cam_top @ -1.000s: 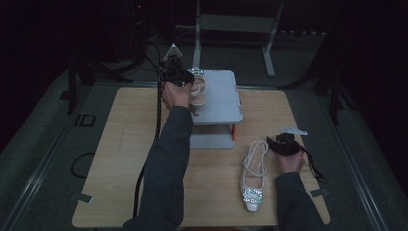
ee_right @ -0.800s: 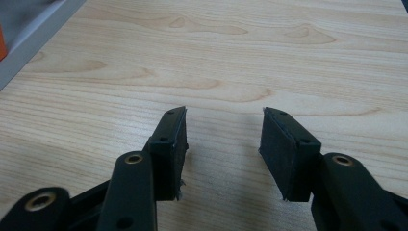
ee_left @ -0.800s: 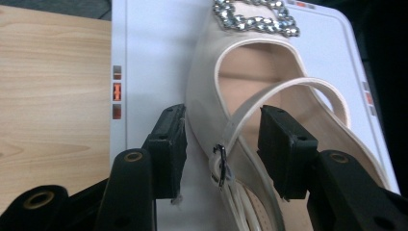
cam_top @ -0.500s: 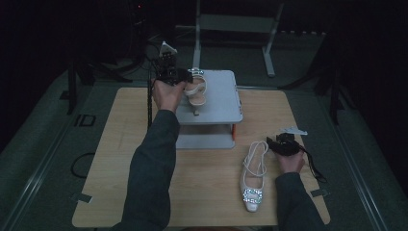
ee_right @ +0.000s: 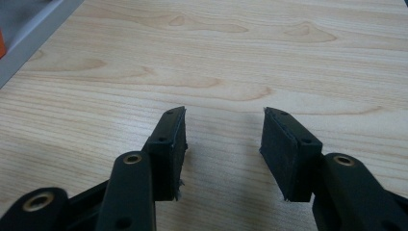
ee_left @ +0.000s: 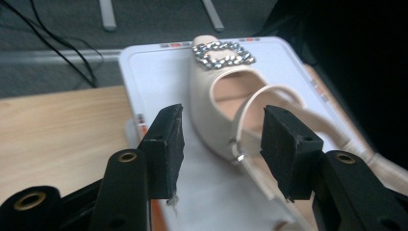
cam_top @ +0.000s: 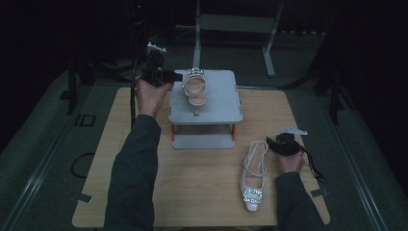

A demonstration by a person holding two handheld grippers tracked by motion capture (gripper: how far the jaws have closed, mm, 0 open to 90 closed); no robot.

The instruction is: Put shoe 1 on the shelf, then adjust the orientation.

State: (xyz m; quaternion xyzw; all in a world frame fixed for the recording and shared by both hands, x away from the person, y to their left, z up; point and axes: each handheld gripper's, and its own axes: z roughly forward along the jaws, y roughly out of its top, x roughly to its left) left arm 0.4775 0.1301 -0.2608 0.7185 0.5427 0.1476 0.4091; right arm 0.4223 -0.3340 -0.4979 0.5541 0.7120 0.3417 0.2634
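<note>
Holding the left gripper [ee_left: 221,149] with jaws wide open and empty beside the shoe [ee_left: 226,103] on the grey stand [cam_top: 226,103], resting the right gripper [ee_right: 223,154] open over the bare worktop [ee_right: 216,57], next needing gentle closing around the second shoe [cam_top: 253,175].

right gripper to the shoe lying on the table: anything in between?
Nothing visible does. The right gripper sits open on the table, just right of the shoe's heel strap, with bare wood between them. The grey stand is farther back, out of that path.
</note>
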